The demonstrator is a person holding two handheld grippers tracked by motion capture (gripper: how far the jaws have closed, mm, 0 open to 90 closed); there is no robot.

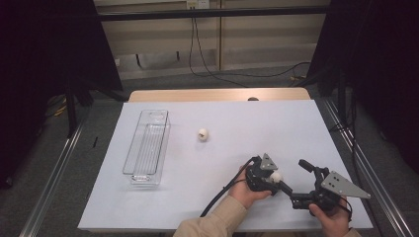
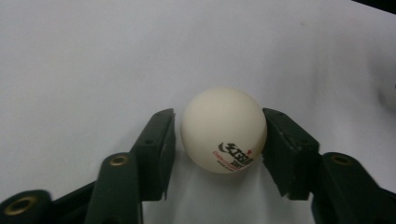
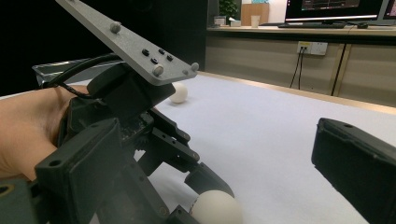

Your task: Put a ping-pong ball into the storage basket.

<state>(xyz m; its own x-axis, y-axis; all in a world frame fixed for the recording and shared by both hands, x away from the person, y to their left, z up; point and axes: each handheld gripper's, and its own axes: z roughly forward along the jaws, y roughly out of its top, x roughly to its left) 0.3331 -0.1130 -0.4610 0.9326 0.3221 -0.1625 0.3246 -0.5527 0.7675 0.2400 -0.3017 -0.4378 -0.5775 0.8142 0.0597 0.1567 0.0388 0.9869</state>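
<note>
White plastic, a ball (image 2: 223, 129) sits between the jaws of the left gripper (image 2: 219, 140); the right jaw presses its side and the left jaw lies against it or a hair off, so I read this as a pinch just made, with the ball low on the tabletop (image 2: 93, 56). The grasp looks like the step in hand. The next move, I judge, calls for a lift without squeezing harder, since a smooth round ball can squirt out forward from between flat pads, then a carry toward the clear tray (image 1: 147, 148), well beyond the jaws. A second ball (image 1: 202, 134) lies ahead, apart from them. The right gripper (image 3: 224, 186) has its jaws spread wide, nothing between them but its neighbour's tip. Print on the held ball shows a dark logo, a red star and red lettering, too blurred to read.
</note>
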